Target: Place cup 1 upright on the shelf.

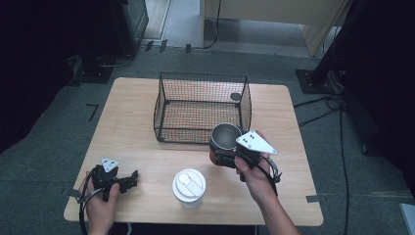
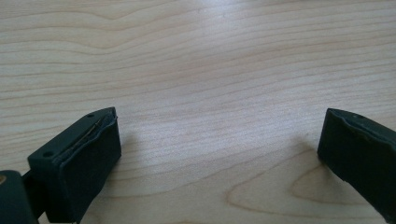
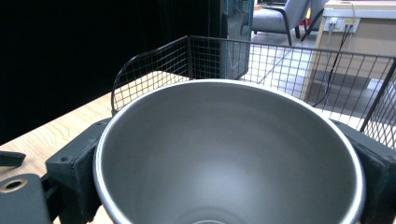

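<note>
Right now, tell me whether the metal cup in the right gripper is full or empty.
Empty. The right gripper view looks straight into the metal cup: bare grey walls, no liquid or contents, though the bottom is cut off.

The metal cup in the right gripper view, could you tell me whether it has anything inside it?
No, the metal cup shows a bare grey inner wall down to its bottom, held between the right gripper's jaws.

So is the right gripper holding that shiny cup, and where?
Yes, the right gripper holds the metal cup by its outer sides, below the rim. The left gripper holds nothing.
</note>
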`<state>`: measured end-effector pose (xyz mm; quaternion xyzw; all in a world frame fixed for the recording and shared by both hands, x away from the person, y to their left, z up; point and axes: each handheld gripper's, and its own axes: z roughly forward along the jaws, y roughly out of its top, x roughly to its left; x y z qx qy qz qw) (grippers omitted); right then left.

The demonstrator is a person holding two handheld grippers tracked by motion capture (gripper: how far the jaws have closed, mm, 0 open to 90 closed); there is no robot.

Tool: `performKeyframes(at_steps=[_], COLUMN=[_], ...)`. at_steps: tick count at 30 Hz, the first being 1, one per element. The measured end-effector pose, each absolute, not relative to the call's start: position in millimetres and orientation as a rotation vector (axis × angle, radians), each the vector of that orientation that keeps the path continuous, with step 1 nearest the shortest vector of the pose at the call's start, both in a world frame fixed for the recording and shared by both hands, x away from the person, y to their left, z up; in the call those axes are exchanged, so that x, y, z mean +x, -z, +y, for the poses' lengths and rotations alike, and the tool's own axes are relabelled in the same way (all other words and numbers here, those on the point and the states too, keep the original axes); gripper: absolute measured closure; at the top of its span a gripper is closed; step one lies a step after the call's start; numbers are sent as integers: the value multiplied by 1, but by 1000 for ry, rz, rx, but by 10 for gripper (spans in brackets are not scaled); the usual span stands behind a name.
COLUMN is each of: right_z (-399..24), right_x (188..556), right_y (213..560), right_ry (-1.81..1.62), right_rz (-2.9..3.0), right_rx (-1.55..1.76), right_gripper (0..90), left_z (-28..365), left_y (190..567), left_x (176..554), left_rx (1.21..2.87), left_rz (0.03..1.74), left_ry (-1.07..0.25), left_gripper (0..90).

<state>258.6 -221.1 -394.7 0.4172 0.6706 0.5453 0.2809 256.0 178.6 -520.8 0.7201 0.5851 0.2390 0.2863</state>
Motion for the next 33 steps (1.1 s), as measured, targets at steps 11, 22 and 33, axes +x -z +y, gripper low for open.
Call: performKeyframes(at_steps=[11, 22, 33], right_z=[-209, -201, -194], right_x=[276, 298, 327], right_y=[366, 339, 327], right_ry=[-1447, -1438, -1412], right_rz=[1803, 1794, 1792], right_rx=[1097, 1081, 1101], right_gripper=[64, 64, 64], left_z=[179, 179, 179], left_y=[521, 521, 521], left_x=[256, 256, 256], left_rx=[1924, 1925, 1925], left_rz=[1562, 1561, 1561], left_ry=[-640, -640, -640], left_gripper=[0, 0, 0])
